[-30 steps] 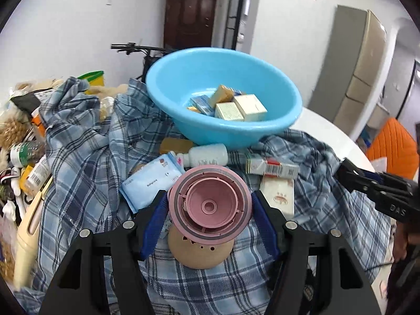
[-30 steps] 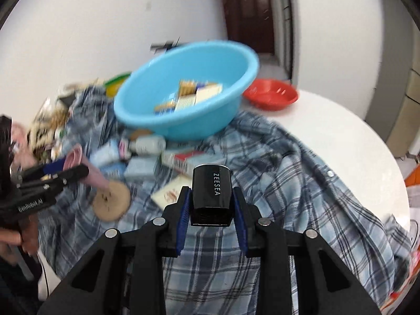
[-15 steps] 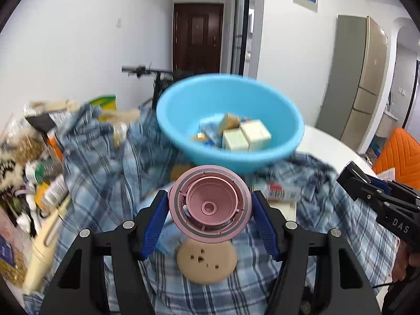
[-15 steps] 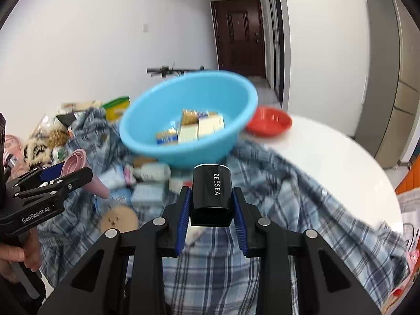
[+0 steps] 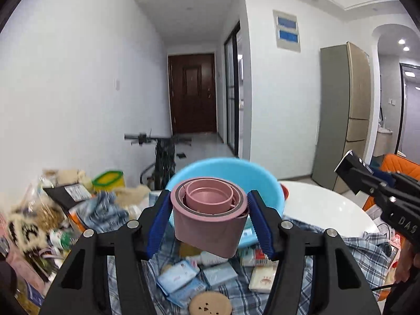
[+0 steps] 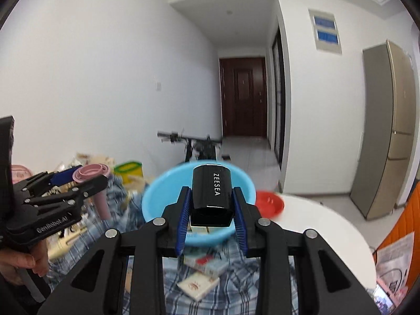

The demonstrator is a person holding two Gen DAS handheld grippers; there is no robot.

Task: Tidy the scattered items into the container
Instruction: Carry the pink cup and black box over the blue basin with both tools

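Gripping one pink cup (image 5: 210,219) between its two blue pads (image 5: 157,225), the left tool (image 5: 210,223) had just narrowed a little, and the pads pressed the cup's sides. Inside that cup sat at least one smaller pink ring, nested. The right tool (image 6: 211,210) was clamped narrow on one black case (image 6: 212,193) printed ZEESEA, its pads tight on both flanks. Both tools hung above the bench (image 6: 323,225), each in front of the single blue basin (image 6: 157,197), which stood on the plaid cloth (image 6: 236,288) toward the far edge of the bench.

One red dish (image 6: 270,202) lay just beside the basin on the bare white top, at its right. Below the left tool, on the cloth at the near side, lay one round tan lid (image 5: 210,304) with small holes, about three pale blue packets (image 5: 181,278), one cream box (image 5: 262,275) and one white tube (image 5: 210,257) partly hidden by the cup. The right view showed two flat boxes (image 6: 199,286) on the cloth under its tool, one cream and one with red print. A heap of bags and packages (image 5: 52,210) crowded the left edge of the bench, too blurred to count, with one yellow tub (image 5: 109,181) with a green rim behind it. A person's hand (image 6: 18,265) held the left tool's handle.
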